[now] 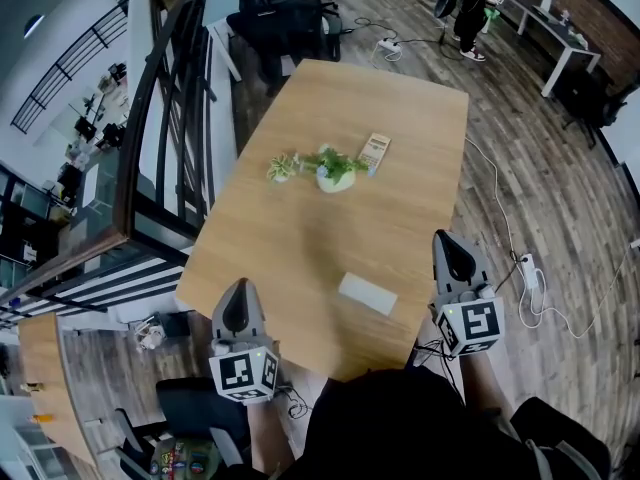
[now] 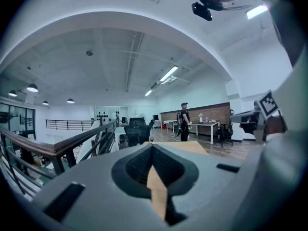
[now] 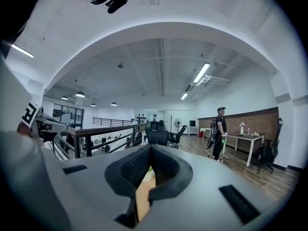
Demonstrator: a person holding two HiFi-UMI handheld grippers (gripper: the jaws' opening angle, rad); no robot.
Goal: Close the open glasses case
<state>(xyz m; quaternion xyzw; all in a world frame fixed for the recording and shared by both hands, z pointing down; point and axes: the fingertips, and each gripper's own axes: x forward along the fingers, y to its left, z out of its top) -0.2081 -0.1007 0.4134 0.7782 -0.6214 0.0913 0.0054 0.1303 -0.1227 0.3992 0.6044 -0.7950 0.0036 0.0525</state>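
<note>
Saw pale glasses case (image 1: 367, 293) lying flat on worktop (image 1: 400, 148), lower middle of frame, between left claw (image 1: 239, 290) and right claw (image 1: 449, 240). Found both claws shut tight, holding nothing. Guessed case light, hard, smooth, a bit slippery. Best pressed gently on lid's long edge.

The head view looks steeply down on the table (image 1: 380, 118) from above its near edge, with the left gripper (image 1: 238, 290) and right gripper (image 1: 451, 240) low in the frame; each gripper view sits close behind its own jaws, which fill its lower half, and faces level across the table toward the far room; all three views share the railing (image 2: 72, 143) and the standing person (image 3: 219, 134).
</note>
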